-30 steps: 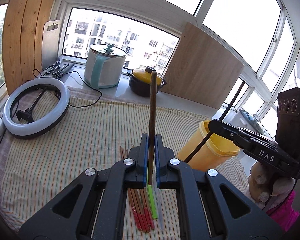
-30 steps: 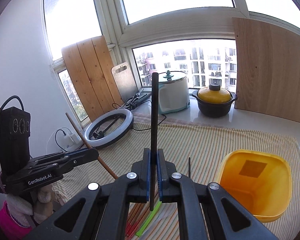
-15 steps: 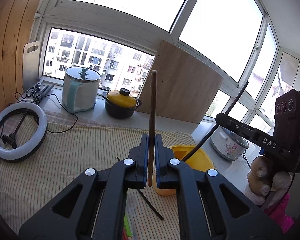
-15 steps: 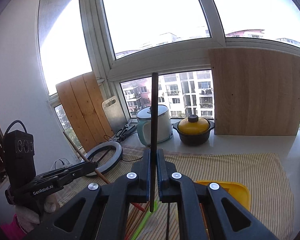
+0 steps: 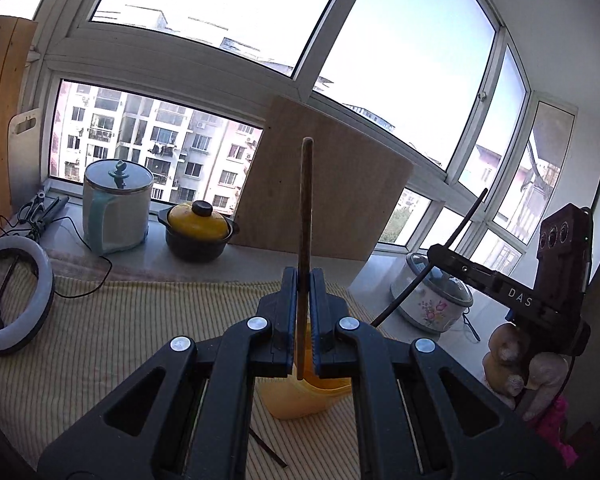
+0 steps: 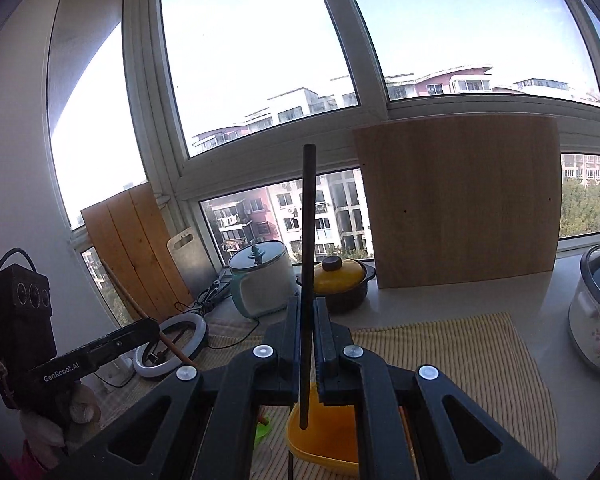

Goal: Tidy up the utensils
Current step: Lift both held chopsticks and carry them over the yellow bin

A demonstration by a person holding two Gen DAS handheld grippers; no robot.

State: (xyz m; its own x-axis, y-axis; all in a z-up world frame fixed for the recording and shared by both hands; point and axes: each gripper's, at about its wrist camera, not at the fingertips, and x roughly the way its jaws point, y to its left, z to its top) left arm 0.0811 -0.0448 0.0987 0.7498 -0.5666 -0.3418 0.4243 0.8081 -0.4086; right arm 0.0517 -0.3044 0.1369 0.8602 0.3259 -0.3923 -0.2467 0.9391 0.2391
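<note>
Hidden: the yellow container (image 5: 300,398) sits mostly behind the left gripper (image 5: 303,312) in the left wrist view; only its front wall and a slice of rim show. In the right wrist view the right gripper (image 6: 307,332) covers much of the same container (image 6: 324,436), so I can't see if anything is inside.
Cut off: a dark chopstick (image 5: 266,446) lies on the striped cloth (image 5: 120,332), most of it under the left gripper's body. A green utensil tip (image 6: 262,432) peeks out beside the right gripper, too little showing to name it.
Hard to make out: whether either held stick's lower end reaches into the container or hangs above it.
Left gripper: fingers pinched tight on a brown wooden chopstick (image 5: 305,216), standing upright, its lower end just in front of the container.
Right gripper: fingers clamped on a black chopstick (image 6: 307,240), upright too, lower end over the container's mouth.
Look of the sticks: brown one matte and slightly tapered; black one thin and straight.
Cross-view: the right gripper (image 5: 446,252) appears at right in the left view, black stick slanting through it.
Sill: a rice cooker (image 5: 118,208), a yellow-lidded pot (image 5: 196,230), a leaning wooden board (image 5: 352,200); a ring light (image 5: 16,292) lies on the cloth.
</note>
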